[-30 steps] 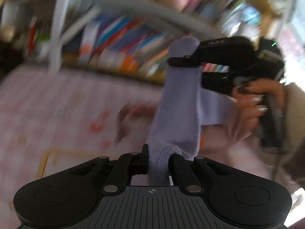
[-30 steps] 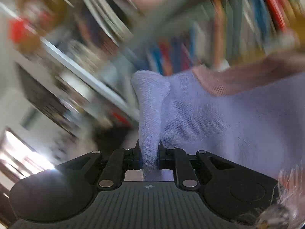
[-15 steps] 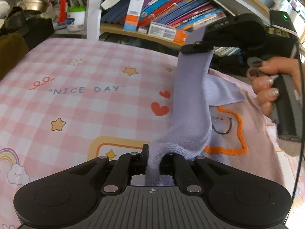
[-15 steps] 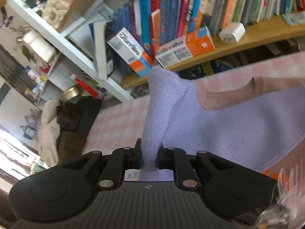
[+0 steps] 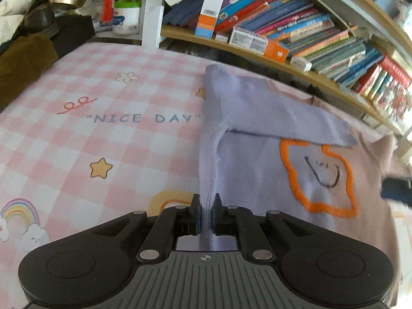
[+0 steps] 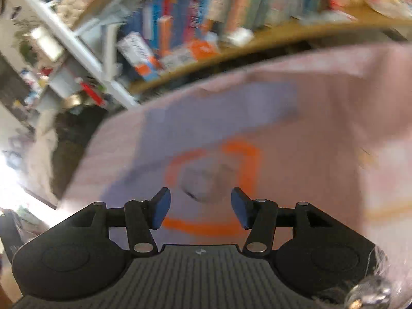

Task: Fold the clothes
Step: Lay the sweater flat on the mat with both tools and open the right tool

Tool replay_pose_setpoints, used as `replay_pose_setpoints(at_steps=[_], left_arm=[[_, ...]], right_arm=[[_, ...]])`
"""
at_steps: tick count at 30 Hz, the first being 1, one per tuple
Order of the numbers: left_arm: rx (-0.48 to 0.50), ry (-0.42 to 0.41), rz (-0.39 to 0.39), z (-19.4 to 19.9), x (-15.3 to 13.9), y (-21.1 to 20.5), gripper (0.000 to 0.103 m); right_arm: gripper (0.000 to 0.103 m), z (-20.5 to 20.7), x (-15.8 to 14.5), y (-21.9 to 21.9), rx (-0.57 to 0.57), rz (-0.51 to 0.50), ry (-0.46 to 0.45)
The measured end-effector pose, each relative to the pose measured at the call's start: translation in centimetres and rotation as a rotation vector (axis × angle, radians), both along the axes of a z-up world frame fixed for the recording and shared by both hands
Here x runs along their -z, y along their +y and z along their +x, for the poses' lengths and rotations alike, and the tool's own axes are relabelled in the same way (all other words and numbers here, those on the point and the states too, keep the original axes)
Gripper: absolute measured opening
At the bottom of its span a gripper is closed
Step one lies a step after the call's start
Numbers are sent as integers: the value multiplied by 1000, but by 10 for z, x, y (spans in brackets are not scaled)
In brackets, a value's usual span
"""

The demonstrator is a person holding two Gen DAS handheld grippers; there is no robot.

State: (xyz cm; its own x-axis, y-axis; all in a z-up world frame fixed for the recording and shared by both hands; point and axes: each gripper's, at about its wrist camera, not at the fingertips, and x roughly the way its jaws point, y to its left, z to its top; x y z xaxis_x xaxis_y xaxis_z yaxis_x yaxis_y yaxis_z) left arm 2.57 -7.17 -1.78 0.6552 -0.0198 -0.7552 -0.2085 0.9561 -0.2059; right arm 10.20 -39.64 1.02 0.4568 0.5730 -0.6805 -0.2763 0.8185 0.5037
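A pink and lavender sweatshirt (image 5: 257, 175) with an orange cloud outline and a smiling face (image 5: 322, 175) lies on the bed. Its lavender sleeve (image 5: 270, 113) is laid flat across the chest. My left gripper (image 5: 206, 213) is shut on a raised fold of lavender cloth at the garment's left edge. In the right wrist view, which is blurred, my right gripper (image 6: 200, 211) hangs above the orange cloud print (image 6: 239, 149). Its jaws are opening and there is nothing between the blue pads (image 6: 162, 211). A dark blurred shape (image 5: 396, 189) shows at the right edge of the left wrist view.
The pink checked sheet (image 5: 103, 128) reads "NICE DAY" and stretches left of the garment. A bookshelf (image 5: 283, 33) full of books runs along the far side, with a white post (image 5: 152, 7). Dark clothes and a shoe (image 5: 38, 20) are piled at the far left.
The right gripper has let go of the lavender sleeve and pulled away to the right. The sleeve now lies across the sweatshirt. The left gripper still holds its fold, lower to the bed.
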Motion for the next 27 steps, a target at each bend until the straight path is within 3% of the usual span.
replay_pose_setpoints(at_steps=[5,8,10,14,18,20,27], left_arm=[[-3,23,13,-16,-3,-4,24],[-21,44,25,-26,1,-8,26],[-39,38,44,-32,5,-13,25],[-72,28,83,-39,5,-25,6],[-96,31,90,-46,4,-37,5],[-101,30,76,-49,4,-40,5],[-111,23,73,-50,5,-47,6]], right_arm=[[50,-26,17,-60,122,-99,19],[50,-40,21,-83,158,-156,0],[50,-47,23,-87,144,-192,-5],[43,-56,30,-82,63,-236,-10],[16,-60,31,-62,-35,-298,-78],[10,-57,33,-53,-86,-339,-129],[9,-24,36,-37,-121,-391,-180]])
